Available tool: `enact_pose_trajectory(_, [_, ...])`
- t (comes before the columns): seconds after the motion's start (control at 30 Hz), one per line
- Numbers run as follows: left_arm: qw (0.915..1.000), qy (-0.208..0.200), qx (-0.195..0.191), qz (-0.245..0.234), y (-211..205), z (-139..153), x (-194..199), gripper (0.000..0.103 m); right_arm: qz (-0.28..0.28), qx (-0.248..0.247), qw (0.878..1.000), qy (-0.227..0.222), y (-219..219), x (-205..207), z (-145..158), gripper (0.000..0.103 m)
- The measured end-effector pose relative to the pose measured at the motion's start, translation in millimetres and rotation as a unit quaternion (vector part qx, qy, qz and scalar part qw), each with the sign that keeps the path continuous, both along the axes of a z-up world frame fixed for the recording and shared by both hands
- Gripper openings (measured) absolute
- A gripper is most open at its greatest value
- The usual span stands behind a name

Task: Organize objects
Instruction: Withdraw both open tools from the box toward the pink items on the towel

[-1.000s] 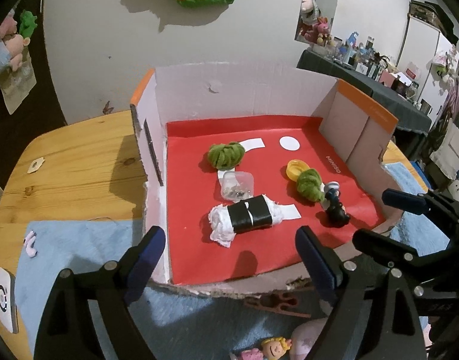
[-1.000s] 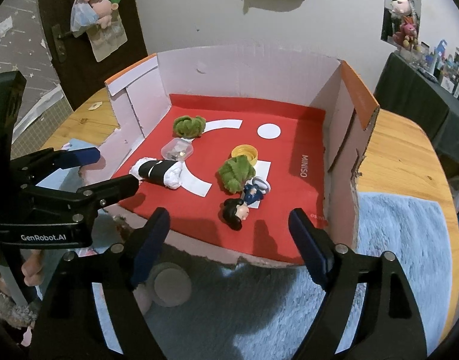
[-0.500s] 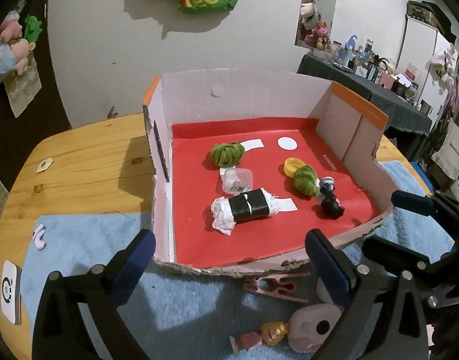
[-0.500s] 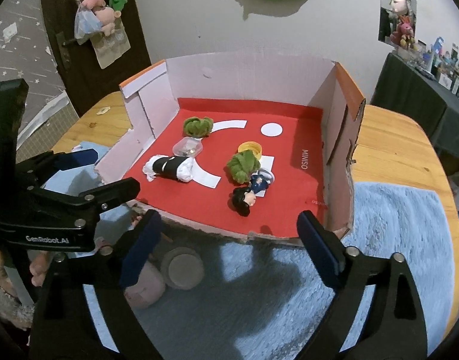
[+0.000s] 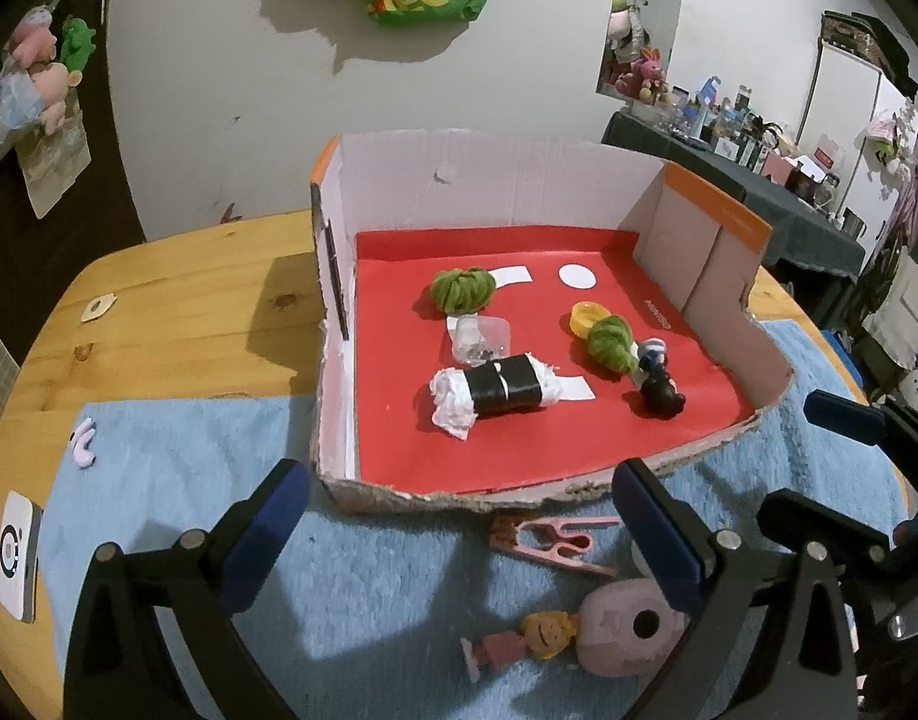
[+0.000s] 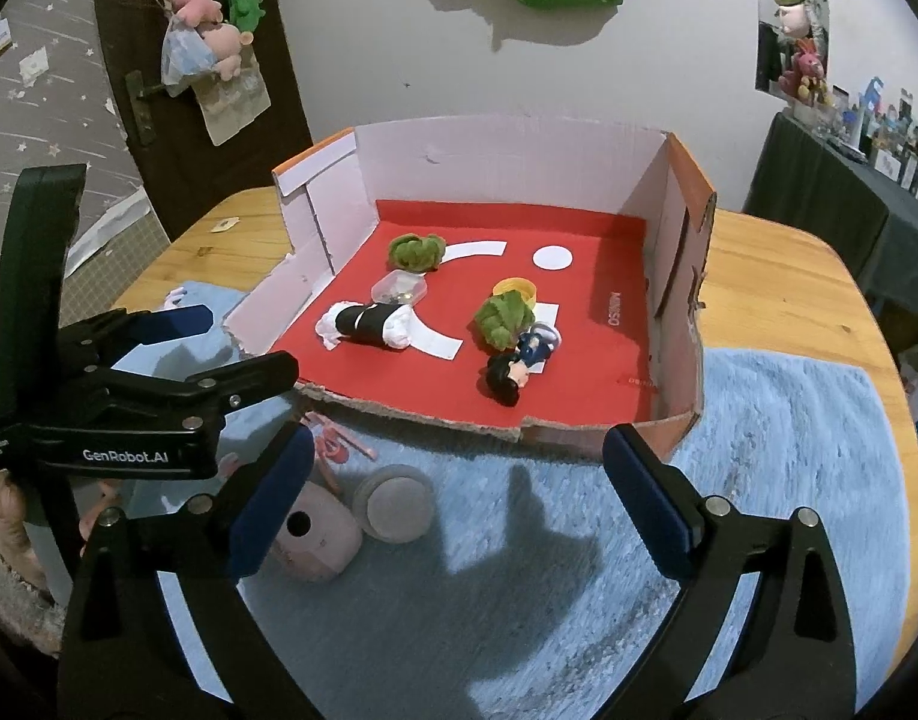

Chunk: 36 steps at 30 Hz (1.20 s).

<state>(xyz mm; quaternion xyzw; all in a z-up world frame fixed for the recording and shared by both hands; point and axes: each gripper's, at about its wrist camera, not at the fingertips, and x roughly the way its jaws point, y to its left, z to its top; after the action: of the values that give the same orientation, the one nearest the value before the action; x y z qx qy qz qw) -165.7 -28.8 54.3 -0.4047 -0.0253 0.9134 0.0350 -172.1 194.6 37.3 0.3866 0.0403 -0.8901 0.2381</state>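
- Both claws have drawn back from the box since the earlier frames; more of the blue mat now shows before its torn front edge.
- Left claw: jaws have just been opening, now wide, nothing between them; it hangs over the mat.
- Right claw: jaws likewise have just been opening, wide and empty, short of the box.
- In the box, on the red floor: two green bundles, clear tub, black-banded roll, yellow cap, dark-haired figure. Judged stowed.
- Outstanding, on the mat outside the box: pink clip, blonde figure, pink holed piece, grey disc, small pink piece to the far left.
- Assessment: task partly complete; roughly half the items remain to be boxed.
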Motion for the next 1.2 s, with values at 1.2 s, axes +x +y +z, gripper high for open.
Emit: enact_pose_trajectory(1.2, [0.9998,-0.021,0.006,0.0,-3.5,-19.3,29.8,0.103,-0.004,-0.006,1.0,-0.017,6.8,27.7,-18.0,0.098])
